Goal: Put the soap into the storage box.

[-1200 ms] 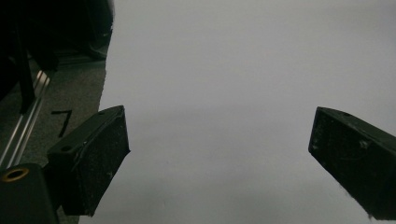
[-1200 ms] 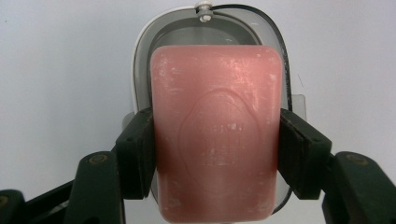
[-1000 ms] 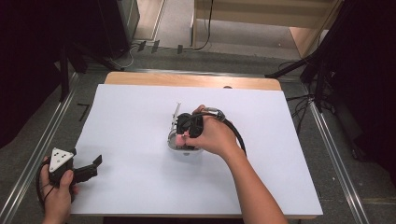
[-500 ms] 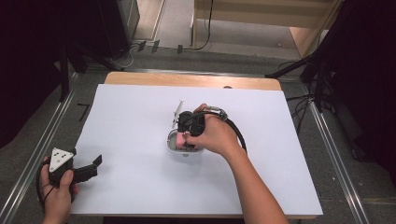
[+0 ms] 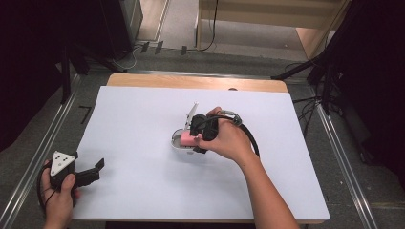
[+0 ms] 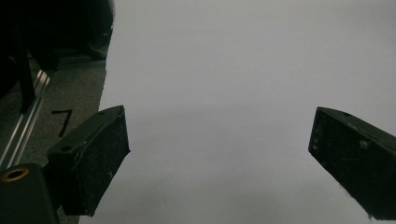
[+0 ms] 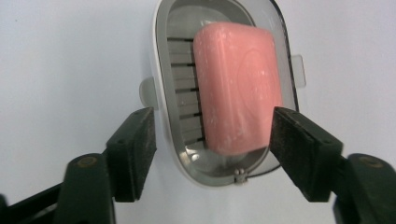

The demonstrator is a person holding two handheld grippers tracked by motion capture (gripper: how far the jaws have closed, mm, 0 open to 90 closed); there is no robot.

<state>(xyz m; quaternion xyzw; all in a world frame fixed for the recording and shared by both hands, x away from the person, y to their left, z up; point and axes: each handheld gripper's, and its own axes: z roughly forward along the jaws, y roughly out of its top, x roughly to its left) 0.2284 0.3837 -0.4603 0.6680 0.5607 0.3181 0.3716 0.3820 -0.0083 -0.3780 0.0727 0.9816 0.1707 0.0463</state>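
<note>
1. Pink, the rounded bar of soap lies in the open oval white plastic soap dish, on its slatted grey insert, at the middle of the white surface.
2. The right gripper has just been opening; its jaws now straddle the dish and soap without pressing.
3. I would lift straight up, so the dish is not dragged.
4. The left gripper has its jaws wide open, holding nothing.

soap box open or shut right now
Open. In the right gripper view the pink soap lies uncovered in the soap box; in the high view its lid stands raised behind.
</note>
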